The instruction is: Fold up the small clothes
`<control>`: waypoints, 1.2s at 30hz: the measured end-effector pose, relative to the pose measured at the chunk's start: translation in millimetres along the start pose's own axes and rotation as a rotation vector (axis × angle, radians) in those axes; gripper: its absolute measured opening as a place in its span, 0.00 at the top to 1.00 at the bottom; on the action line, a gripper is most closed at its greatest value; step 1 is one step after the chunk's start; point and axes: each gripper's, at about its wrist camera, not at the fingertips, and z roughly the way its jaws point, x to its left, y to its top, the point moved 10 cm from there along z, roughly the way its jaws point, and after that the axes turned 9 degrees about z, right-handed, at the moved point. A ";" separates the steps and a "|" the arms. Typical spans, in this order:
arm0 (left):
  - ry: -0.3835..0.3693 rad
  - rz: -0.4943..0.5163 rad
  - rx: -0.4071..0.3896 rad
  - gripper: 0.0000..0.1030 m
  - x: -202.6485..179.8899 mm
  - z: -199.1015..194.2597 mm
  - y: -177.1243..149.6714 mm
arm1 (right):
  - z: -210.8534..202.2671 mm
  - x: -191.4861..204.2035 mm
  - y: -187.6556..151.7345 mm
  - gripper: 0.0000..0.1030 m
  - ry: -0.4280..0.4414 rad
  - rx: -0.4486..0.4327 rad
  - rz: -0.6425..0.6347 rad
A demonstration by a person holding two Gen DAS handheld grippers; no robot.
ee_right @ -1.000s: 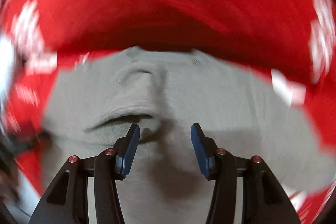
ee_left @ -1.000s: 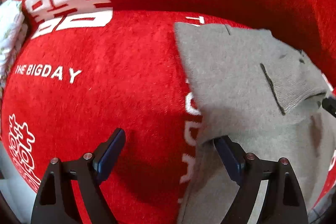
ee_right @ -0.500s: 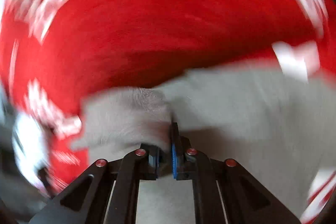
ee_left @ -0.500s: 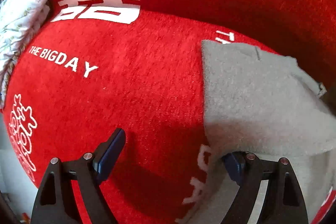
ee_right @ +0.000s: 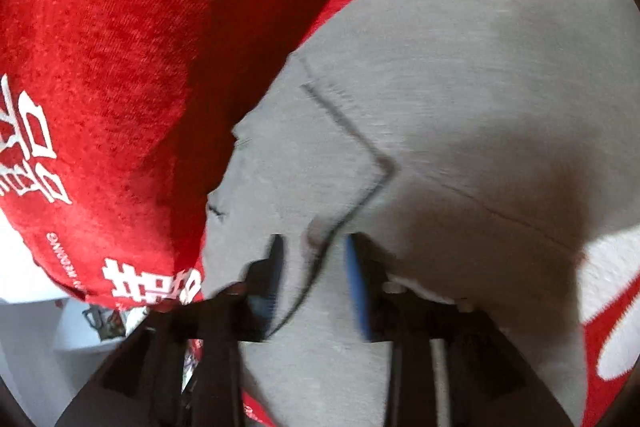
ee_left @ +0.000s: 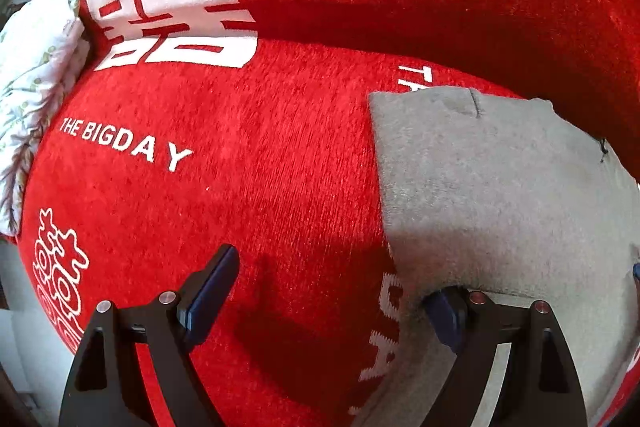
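Note:
A small grey knit garment [ee_left: 496,195] lies folded on the red sofa seat, at the right of the left wrist view. My left gripper [ee_left: 332,291] is open wide; its right finger is tucked under the garment's near edge, its left finger over bare red fabric. In the right wrist view the grey garment [ee_right: 460,87] fills the right side, with a dark seam line across it. My right gripper [ee_right: 314,267] is open, its blue pads apart just above the grey cloth, holding nothing.
The red sofa cover [ee_left: 240,155] carries white characters and the words "THE BIGDAY". A white floral cushion [ee_left: 36,67] sits at the far left. The sofa's front edge and a pale floor [ee_right: 36,339] show at the lower left of the right wrist view.
My right gripper, shut on a grey fold half a second ago, has opened and let it go after carrying it across. The left gripper stayed open and drew back slightly.

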 end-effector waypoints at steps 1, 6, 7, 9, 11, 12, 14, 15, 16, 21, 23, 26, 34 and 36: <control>-0.002 0.005 -0.001 0.16 -0.1 -0.4 0.5 | 10.2 5.9 -6.6 0.58 -0.013 0.009 -0.019; -0.028 0.047 -0.013 0.16 1.0 -0.6 -0.5 | 16.6 13.2 -46.3 0.58 -0.040 0.075 -0.103; -0.039 0.060 -0.013 0.16 1.5 0.2 -1.1 | 22.9 17.1 -63.3 0.58 -0.034 0.108 -0.123; -0.067 0.089 -0.015 0.16 0.9 1.0 -1.5 | 37.9 23.9 -97.5 0.58 -0.012 0.179 -0.137; -0.096 0.128 -0.015 0.16 0.6 0.9 -2.9 | 55.7 32.5 -127.6 0.58 0.018 0.235 -0.126; -0.113 0.149 -0.012 0.16 0.6 0.0 -4.8 | 67.9 38.4 -144.4 0.58 0.034 0.257 -0.112; -0.147 0.174 -0.006 0.16 1.7 -3.6 -8.2 | 87.5 48.2 -165.6 0.58 0.065 0.286 -0.072; -0.165 0.189 -0.002 0.16 3.3 -6.3 -10.9 | 97.5 53.9 -175.2 0.58 0.085 0.299 -0.049; -0.166 0.206 0.003 0.16 5.5 -7.9 -13.4 | 107.7 60.6 -183.9 0.58 0.104 0.307 -0.033; -0.145 0.201 0.028 0.16 40.9 -5.9 -19.4 | 146.3 75.7 -204.5 0.58 0.105 0.309 0.015; -0.164 0.140 0.028 0.16 55.0 -2.4 -10.5 | 149.8 75.5 -200.7 0.79 0.108 0.277 0.044; -0.231 0.074 0.016 0.16 56.7 2.5 8.8 | 157.4 71.7 -205.5 0.92 0.062 0.271 0.038; -0.391 0.051 0.095 0.16 -4.3 43.5 55.4 | 116.9 64.9 -201.4 0.90 -0.073 0.256 -0.200; -0.405 0.042 0.117 0.16 -14.3 51.9 61.6 | 89.9 59.3 -165.7 0.73 -0.095 0.147 -0.199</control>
